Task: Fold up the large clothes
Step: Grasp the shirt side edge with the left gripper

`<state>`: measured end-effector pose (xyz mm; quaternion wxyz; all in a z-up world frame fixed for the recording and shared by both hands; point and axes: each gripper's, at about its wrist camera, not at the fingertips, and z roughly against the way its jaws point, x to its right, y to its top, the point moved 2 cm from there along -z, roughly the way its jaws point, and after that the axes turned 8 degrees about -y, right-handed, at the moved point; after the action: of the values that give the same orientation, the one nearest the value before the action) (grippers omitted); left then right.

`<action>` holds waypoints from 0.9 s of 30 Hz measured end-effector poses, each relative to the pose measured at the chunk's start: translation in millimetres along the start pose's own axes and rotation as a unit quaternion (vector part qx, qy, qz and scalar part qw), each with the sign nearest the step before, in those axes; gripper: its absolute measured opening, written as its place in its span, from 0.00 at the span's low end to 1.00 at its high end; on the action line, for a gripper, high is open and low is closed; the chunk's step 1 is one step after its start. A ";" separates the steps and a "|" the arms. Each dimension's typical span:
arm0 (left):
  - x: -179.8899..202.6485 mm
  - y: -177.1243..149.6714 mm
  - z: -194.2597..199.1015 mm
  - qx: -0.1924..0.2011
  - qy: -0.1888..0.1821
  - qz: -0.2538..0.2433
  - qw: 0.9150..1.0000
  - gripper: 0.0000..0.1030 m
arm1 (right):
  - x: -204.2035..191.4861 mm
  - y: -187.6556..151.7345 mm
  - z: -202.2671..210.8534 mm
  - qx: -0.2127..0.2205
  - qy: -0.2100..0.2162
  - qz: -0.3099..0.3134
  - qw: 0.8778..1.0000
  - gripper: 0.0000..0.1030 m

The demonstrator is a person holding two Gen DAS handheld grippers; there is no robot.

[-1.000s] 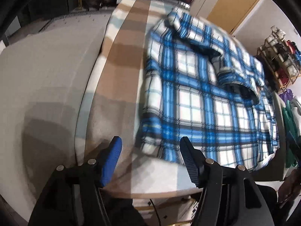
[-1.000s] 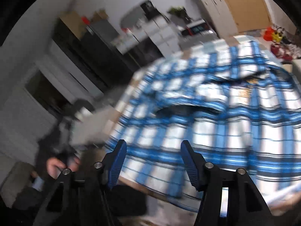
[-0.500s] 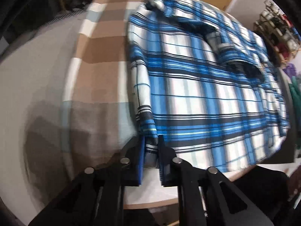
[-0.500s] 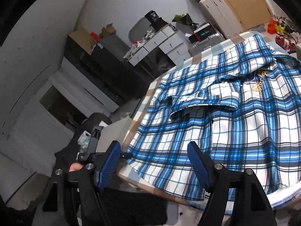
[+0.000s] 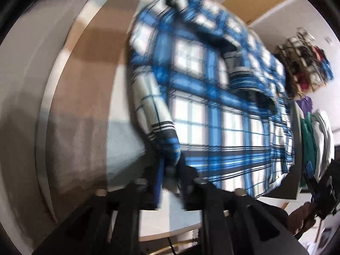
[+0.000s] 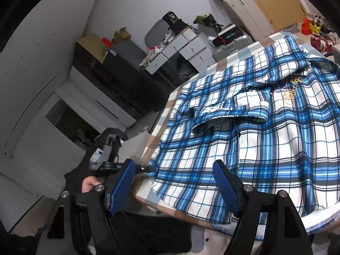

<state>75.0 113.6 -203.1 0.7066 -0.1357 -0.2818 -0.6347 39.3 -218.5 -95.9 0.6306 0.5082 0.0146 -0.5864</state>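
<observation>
Now higher — left gripper [image 5: 170,170] still clamped on shirt [image 5: 212,97] corner; right gripper [image 6: 174,184] fingers apart.

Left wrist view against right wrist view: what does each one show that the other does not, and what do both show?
Only the left wrist view shows the stacked clothes beside the table and a cluttered rack. Only the right wrist view shows the white drawers, the gold embroidery and the open right gripper. Both show the plaid shirt on the checked tablecloth and the left gripper shut on its corner.

Left claw [image 5: 170,170] pinched on plaid shirt [image 5: 212,106] corner; right claw [image 6: 174,187] spread wide, holding nothing.
</observation>
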 end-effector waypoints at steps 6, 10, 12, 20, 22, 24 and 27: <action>4.5 -5.5 10.0 0.044 0.027 -0.005 0.999 0.70 | -0.7 -0.7 -2.0 -0.005 -0.001 0.002 1.000 0.74; 10.0 -7.0 5.2 0.058 0.037 -0.030 0.997 0.67 | 4.9 1.7 5.1 0.006 -0.007 -0.011 1.000 0.74; 14.0 -8.0 2.0 0.061 0.042 -0.049 0.996 0.37 | 17.8 6.4 18.8 0.027 -0.010 -0.041 0.999 0.74; -0.5 -10.0 7.9 0.065 0.034 -0.070 0.995 0.03 | 93.4 15.9 100.0 0.014 -0.273 -0.056 0.960 0.74; 1.3 -9.0 16.0 0.078 0.002 -0.068 0.995 0.02 | 108.9 9.9 108.1 -0.001 -0.301 -0.070 0.951 0.74; 6.3 -8.6 22.6 0.095 -0.017 -0.072 0.993 0.02 | 123.5 4.2 106.7 -0.032 -0.326 -0.086 0.941 0.74; 17.3 -10.0 29.6 0.126 -0.033 -0.071 0.989 0.02 | 143.9 4.0 102.8 -0.064 -0.345 -0.136 0.927 0.74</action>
<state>59.2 114.1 -171.1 0.6616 -0.0461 -0.3917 -0.6378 27.8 -391.2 -132.2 0.5422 0.2265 -0.0973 -0.8033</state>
